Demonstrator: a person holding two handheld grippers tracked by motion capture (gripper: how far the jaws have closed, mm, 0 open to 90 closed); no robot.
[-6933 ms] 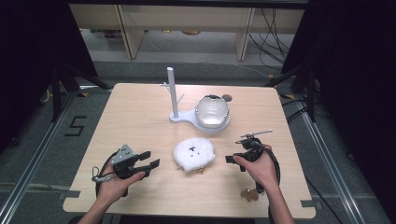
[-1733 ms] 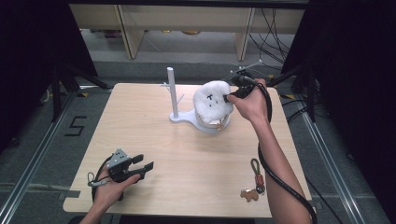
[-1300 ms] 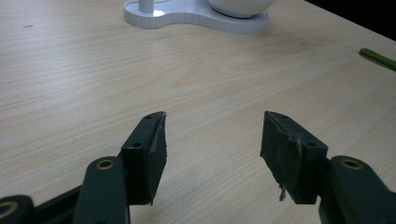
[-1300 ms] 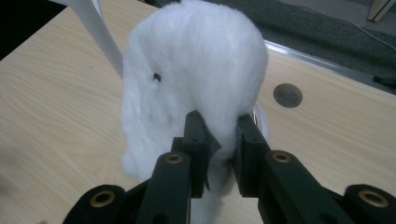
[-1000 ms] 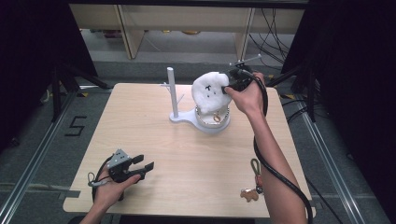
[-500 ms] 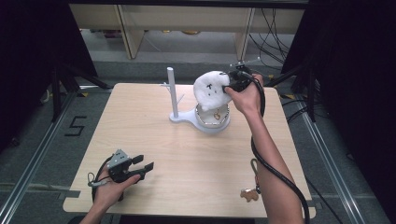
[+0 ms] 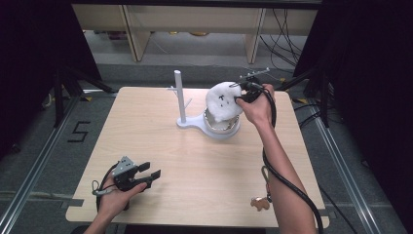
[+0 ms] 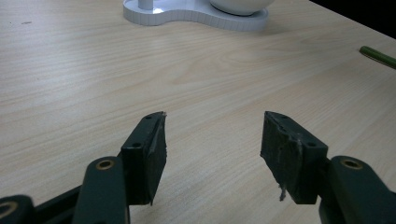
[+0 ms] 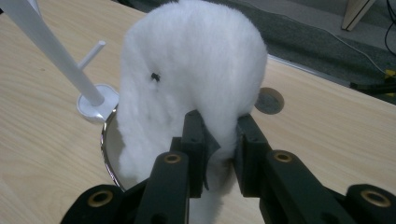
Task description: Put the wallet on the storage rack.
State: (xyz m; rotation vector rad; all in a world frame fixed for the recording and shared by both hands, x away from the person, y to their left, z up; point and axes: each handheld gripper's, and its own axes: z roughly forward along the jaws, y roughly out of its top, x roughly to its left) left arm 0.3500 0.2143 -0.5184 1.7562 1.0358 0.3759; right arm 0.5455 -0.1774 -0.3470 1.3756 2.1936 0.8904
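The pale wooden worktop (image 7: pixel 195 161) carries everything. At its far middle stands a white stand (image 7: pixel 187 119): a flat base with an upright post at its left and a round bowl (image 7: pixel 221 127) with a shiny inner wall at its right. A white fluffy cover (image 7: pixel 223 101) with small black marks hangs over the bowl, its lower edge reaching down inside the rim. The right hand-held gripper (image 7: pixel 242 92) comes in from the right and is clamped on a fold of the cover. The left hand-held gripper (image 7: pixel 149 171) rests at the near left of the worktop, well apart from the stand, its jaws spread with nothing between them. A small brown keyring charm (image 7: pixel 259 203) lies near the right front edge.
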